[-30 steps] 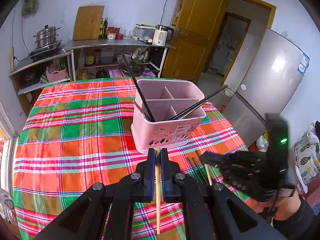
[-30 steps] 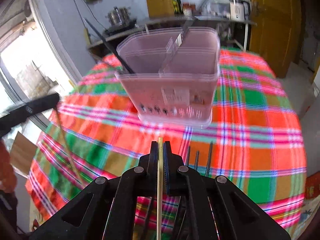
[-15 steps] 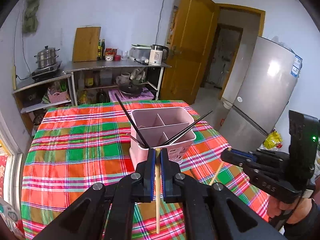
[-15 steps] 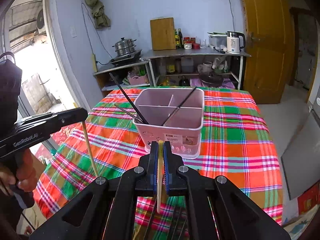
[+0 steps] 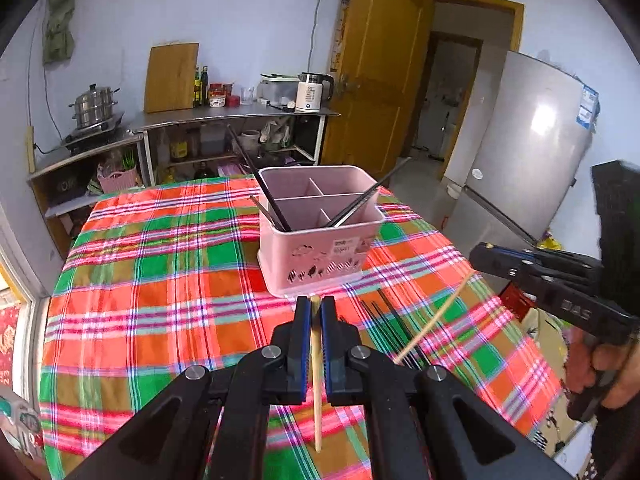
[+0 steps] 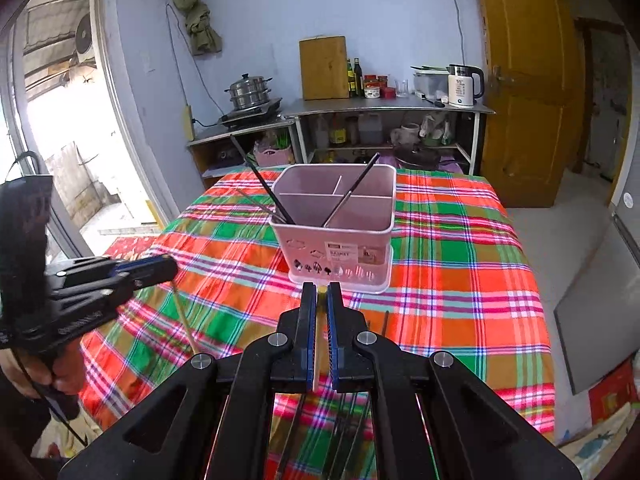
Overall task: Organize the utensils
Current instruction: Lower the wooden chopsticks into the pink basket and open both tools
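A pink divided utensil basket (image 5: 318, 232) (image 6: 340, 236) stands on the plaid tablecloth and holds several black chopsticks (image 5: 256, 180) (image 6: 348, 196). My left gripper (image 5: 315, 304) is shut on a wooden chopstick (image 5: 317, 400), held above the table just short of the basket. My right gripper (image 6: 321, 290) is shut on another wooden chopstick (image 6: 316, 344), also short of the basket. Each gripper shows in the other's view, the right one (image 5: 480, 256) with its chopstick (image 5: 436, 316) hanging down, the left one (image 6: 164, 268) likewise (image 6: 186, 320). Black chopsticks (image 5: 394, 320) (image 6: 385, 322) lie on the cloth.
The table (image 5: 160, 280) is round with a red, green and orange plaid cloth. Behind it stand metal shelves (image 5: 224, 120) with a kettle, bottles and a steamer pot. A fridge (image 5: 532, 168) is to the right and a yellow door (image 5: 376, 80) at the back.
Both grippers have pulled back and risen from close above the basket, each still holding its wooden chopstick. The basket now looks smaller and farther off in both views.
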{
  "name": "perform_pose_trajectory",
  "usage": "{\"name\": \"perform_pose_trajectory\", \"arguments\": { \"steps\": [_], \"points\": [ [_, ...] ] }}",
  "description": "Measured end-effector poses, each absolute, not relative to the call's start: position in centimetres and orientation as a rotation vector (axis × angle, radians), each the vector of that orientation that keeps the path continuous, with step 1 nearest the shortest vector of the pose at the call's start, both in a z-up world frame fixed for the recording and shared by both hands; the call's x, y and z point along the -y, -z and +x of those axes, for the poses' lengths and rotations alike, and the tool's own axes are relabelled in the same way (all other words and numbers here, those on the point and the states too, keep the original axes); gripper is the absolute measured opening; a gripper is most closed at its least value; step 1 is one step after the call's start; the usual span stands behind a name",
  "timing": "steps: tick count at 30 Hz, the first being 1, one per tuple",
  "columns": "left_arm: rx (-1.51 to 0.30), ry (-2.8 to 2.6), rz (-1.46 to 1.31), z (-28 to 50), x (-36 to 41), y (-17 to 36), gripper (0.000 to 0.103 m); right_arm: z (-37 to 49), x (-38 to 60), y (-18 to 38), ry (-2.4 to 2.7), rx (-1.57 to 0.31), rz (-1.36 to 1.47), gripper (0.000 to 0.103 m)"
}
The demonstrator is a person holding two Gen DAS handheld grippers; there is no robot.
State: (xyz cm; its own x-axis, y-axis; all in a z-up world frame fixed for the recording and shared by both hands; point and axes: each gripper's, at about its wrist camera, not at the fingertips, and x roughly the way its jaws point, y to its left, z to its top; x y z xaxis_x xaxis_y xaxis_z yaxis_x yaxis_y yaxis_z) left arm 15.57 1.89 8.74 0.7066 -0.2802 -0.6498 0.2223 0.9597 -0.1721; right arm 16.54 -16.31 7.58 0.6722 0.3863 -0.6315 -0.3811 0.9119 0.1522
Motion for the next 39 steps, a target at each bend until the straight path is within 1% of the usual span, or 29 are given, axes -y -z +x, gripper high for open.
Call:
{"name": "perform_pose_trajectory", "arguments": {
  "steps": [6, 12, 19, 29, 39],
  "points": [
    [-0.765, 0.291, -0.031, 12.1, -1.8, -9.2, 0.005, 15.4, 16.7, -7.7, -0.423, -0.728, -0.008, 0.005],
    [-0.799, 0.284, -0.016, 12.3, -1.8, -9.5, 0.005, 15.5, 17.0, -7.6, -0.415, -0.724, 0.018, 0.005],
    [-0.786, 0.284, -0.040, 15.0, -2.0, -11.3, 0.005, 16.0, 17.3, -9.6, -0.402, -0.674, 0.031, 0.005],
    [-0.683, 0.278, -0.105, 20.4, -2.9, -16.8, 0.005, 18.3, 16.4, -14.0, -0.434, -0.558, 0.074, 0.005],
    [-0.593, 0.274, -0.153, 26.0, -3.7, -21.3, 0.005, 22.5, 15.3, -17.5, -0.445, -0.464, 0.125, 0.005]
  ]
}}
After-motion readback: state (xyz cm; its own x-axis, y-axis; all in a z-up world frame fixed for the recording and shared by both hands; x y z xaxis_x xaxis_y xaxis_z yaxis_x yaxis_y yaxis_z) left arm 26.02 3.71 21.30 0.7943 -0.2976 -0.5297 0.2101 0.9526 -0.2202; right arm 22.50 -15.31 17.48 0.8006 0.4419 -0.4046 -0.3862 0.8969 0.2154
